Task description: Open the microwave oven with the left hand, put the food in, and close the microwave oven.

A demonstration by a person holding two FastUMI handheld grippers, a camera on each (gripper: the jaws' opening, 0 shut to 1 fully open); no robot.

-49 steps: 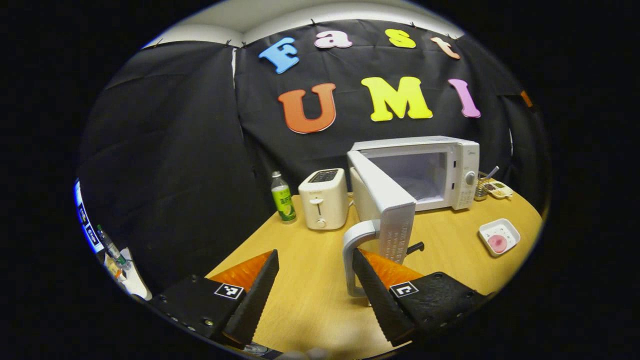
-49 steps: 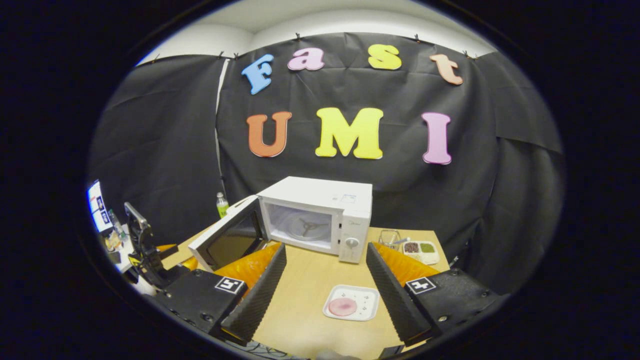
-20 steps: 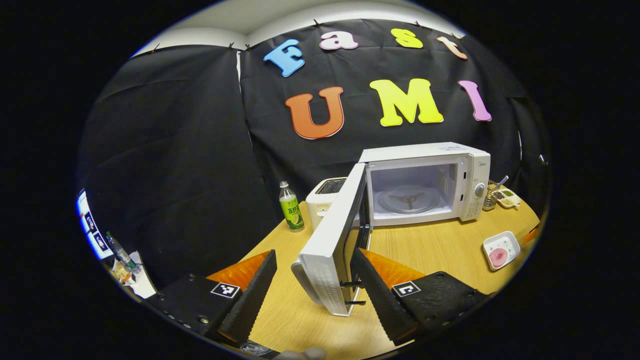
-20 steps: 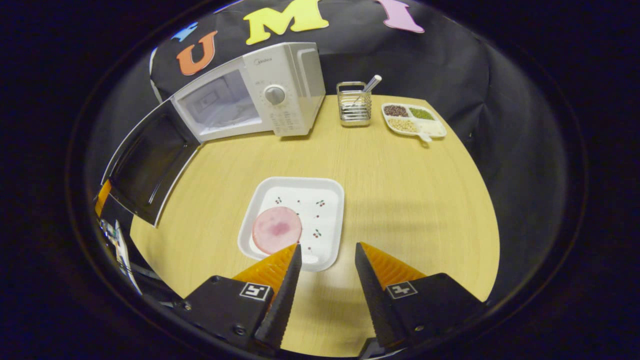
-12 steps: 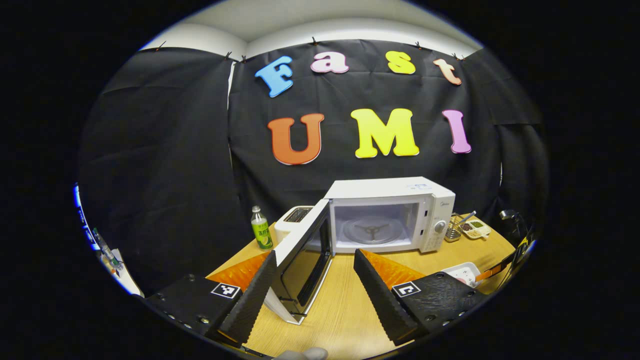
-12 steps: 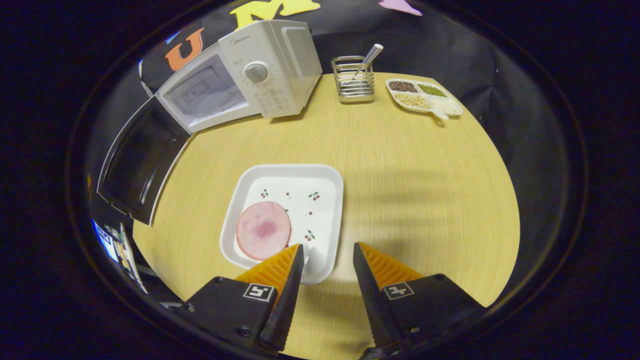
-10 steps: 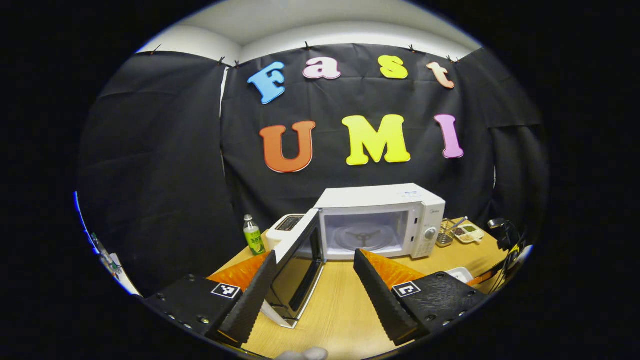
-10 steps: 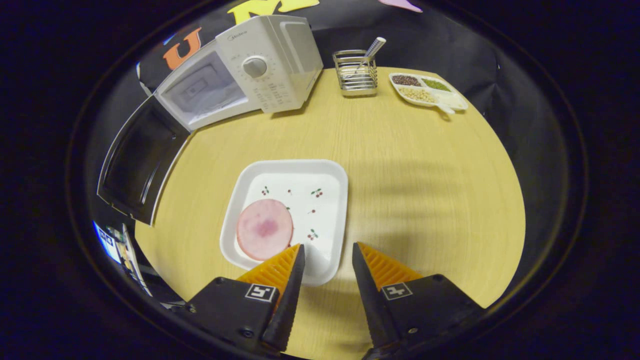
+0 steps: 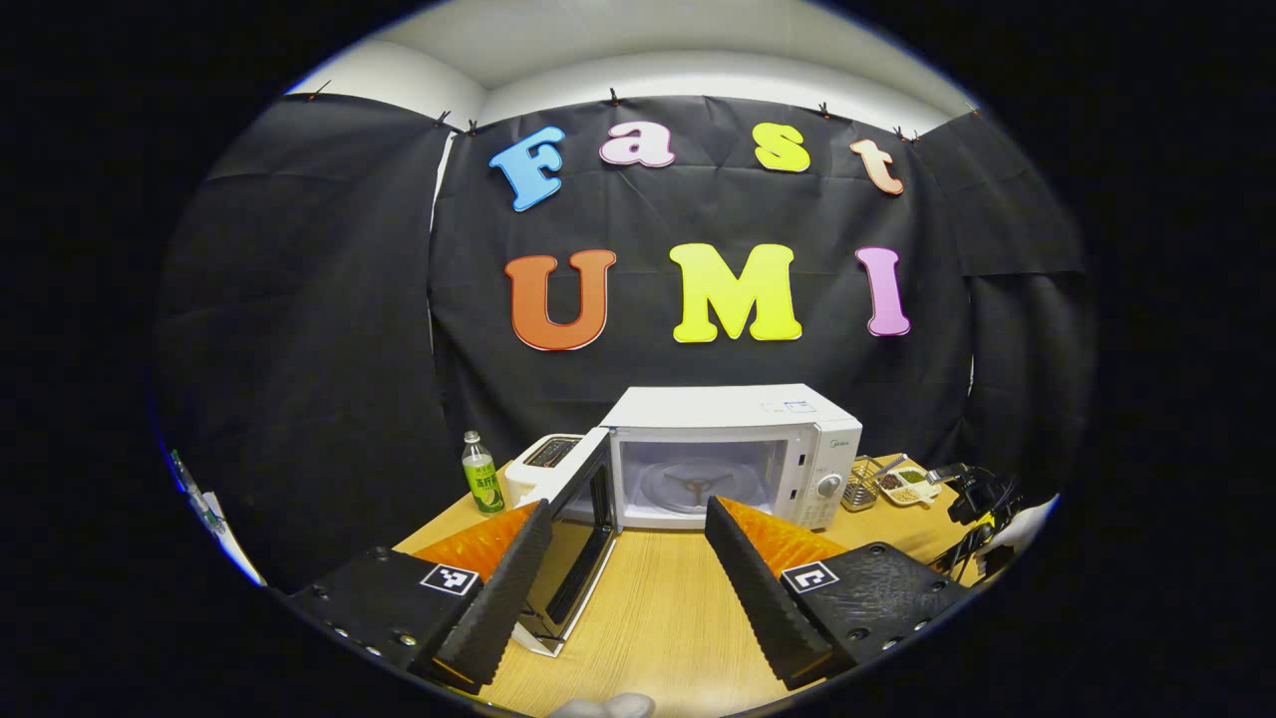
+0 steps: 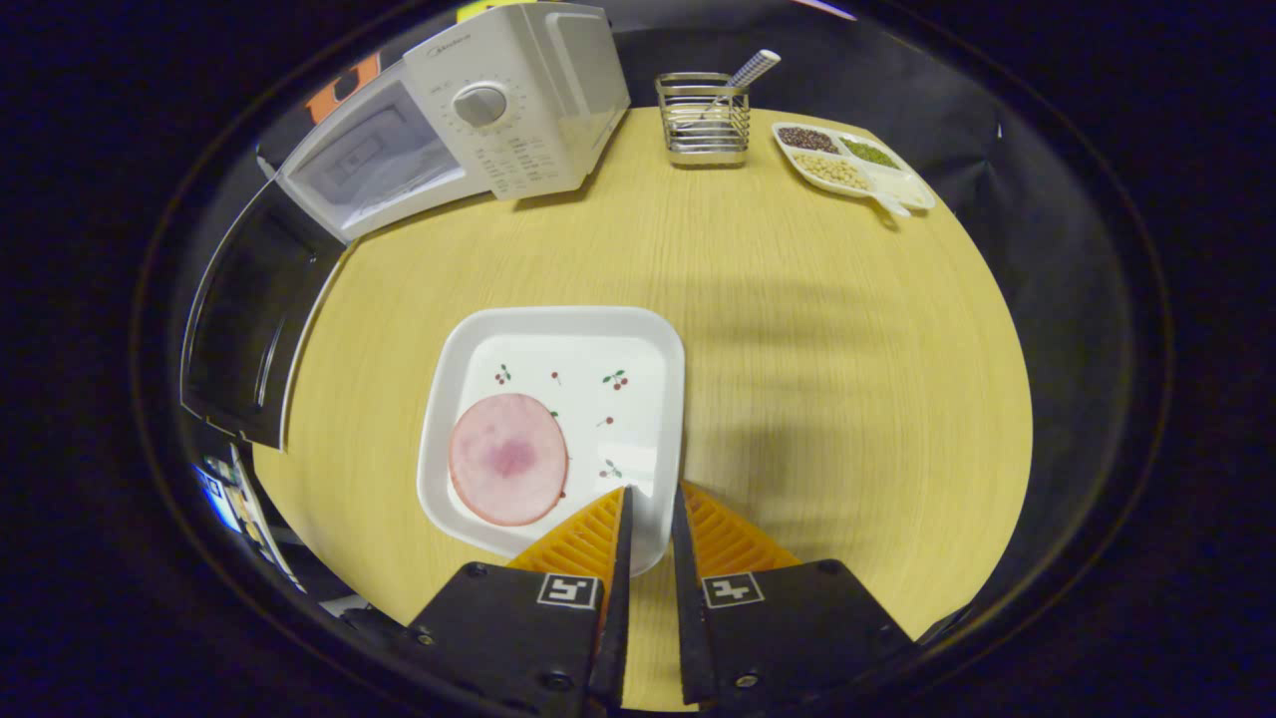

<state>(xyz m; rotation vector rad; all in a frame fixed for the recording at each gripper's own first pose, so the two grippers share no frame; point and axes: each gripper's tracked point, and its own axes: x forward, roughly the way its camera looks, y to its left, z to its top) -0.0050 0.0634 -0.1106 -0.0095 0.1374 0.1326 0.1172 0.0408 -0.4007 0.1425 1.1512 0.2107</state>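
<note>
Right gripper (image 10: pixel 648 499) has just narrowed from a clear spread half a second ago to a thin gap, fingers straddling the near right corner of the white plate (image 10: pixel 469 344). We can't confirm both are actually pressing the rim, so we call the grip unconfirmed. Ham slice (image 10: pixel 507 459) sits on the plate's lower left, plate flat on the table, lower centre of the right gripper view.

Left gripper (image 9: pixel 618 578) is spread wide and holding nothing; it has pulled back from the door over the last second. Microwave (image 9: pixel 733 454) sits centre frame in the left gripper view, door (image 9: pixel 578 538) swung out to the left, cavity and turntable exposed.

We judge: opening is done, pickup of the food is under way, loading and closing remain.

Surface is a round pale-wood table (image 10: pixel 797 329), bare around the plate. Wire cutlery holder (image 10: pixel 703 120) and divided snack tray (image 10: pixel 857 165) sit upper right in the right gripper view. Toaster (image 9: pixel 538 469) and green bottle (image 9: pixel 483 479) stand left of the microwave. Black cloth wall behind.
</note>
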